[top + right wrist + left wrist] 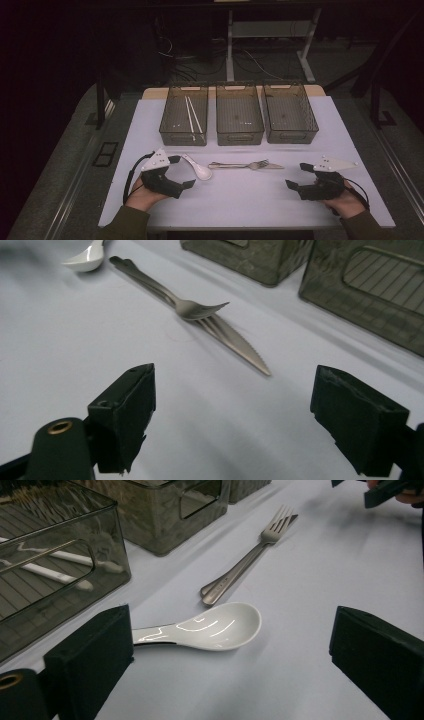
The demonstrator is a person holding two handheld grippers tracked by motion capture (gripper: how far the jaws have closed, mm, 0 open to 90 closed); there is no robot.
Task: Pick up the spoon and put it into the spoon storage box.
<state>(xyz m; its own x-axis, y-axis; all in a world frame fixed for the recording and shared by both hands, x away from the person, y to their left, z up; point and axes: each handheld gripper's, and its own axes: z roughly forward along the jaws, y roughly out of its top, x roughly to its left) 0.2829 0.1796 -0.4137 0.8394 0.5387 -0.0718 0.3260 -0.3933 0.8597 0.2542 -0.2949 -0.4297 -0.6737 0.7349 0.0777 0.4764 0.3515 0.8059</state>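
High view overhead; gripper views share the fork.

Dim room, lit tabletop, glare on spoon, soft bg.

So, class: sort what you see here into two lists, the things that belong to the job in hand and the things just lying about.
Part of the job:
- white spoon, beside the open left gripper
- fork lying on the knife
- open right gripper
- three bins
- chopsticks already in the left bin

Just lying about:
- cables on the floor beyond the table
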